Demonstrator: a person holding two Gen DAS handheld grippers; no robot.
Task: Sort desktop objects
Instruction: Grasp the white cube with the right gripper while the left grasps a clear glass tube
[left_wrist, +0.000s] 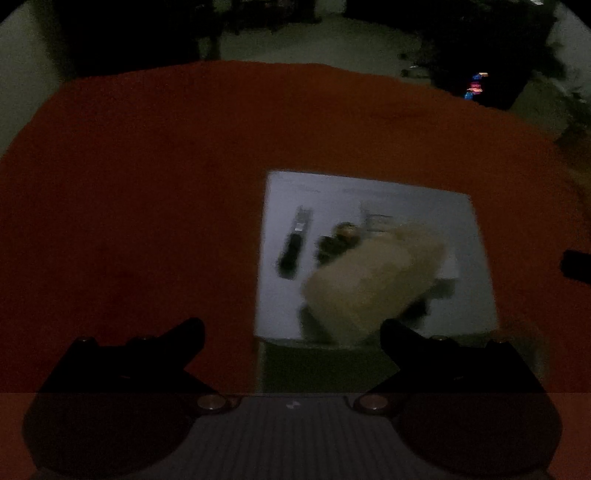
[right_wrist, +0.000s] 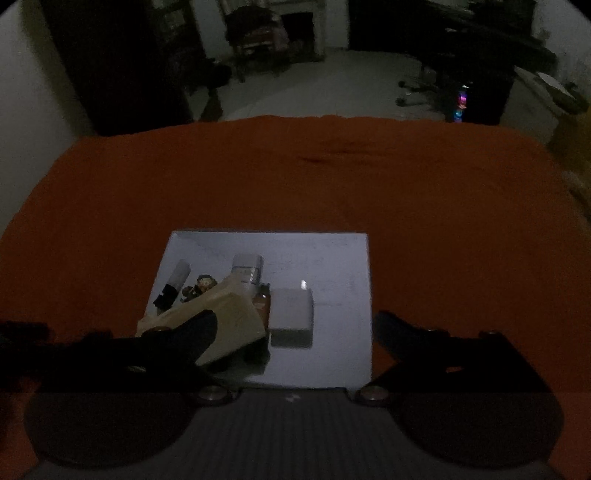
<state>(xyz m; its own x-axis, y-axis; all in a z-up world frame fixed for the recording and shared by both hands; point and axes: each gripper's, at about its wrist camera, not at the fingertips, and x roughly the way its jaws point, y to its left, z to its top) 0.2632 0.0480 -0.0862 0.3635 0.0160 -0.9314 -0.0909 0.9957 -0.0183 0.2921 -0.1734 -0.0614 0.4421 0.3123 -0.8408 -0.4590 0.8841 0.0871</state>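
Note:
A white sheet (left_wrist: 369, 188) (right_wrist: 332, 254) lies on the orange-red tablecloth with the objects on it. On it I see a black-and-white marker (left_wrist: 293, 242) (right_wrist: 173, 286), a small dark figurine (left_wrist: 338, 238) (right_wrist: 202, 285), a white bottle (left_wrist: 376, 220) (right_wrist: 248, 267), a tan box (left_wrist: 373, 282) (right_wrist: 236, 314) and a white box (right_wrist: 291, 317). My left gripper (left_wrist: 291, 332) stands open over the sheet's near edge, the tan box just beyond its right finger. My right gripper (right_wrist: 297, 325) is open too, the white box lying in the gap without touching either finger.
The orange-red tablecloth (right_wrist: 295, 177) covers the whole table, with bare cloth around the sheet. A dark shape (left_wrist: 576, 266) pokes in at the right edge of the left wrist view. Beyond the far table edge the room is dim, with furniture and small coloured lights (right_wrist: 461, 101).

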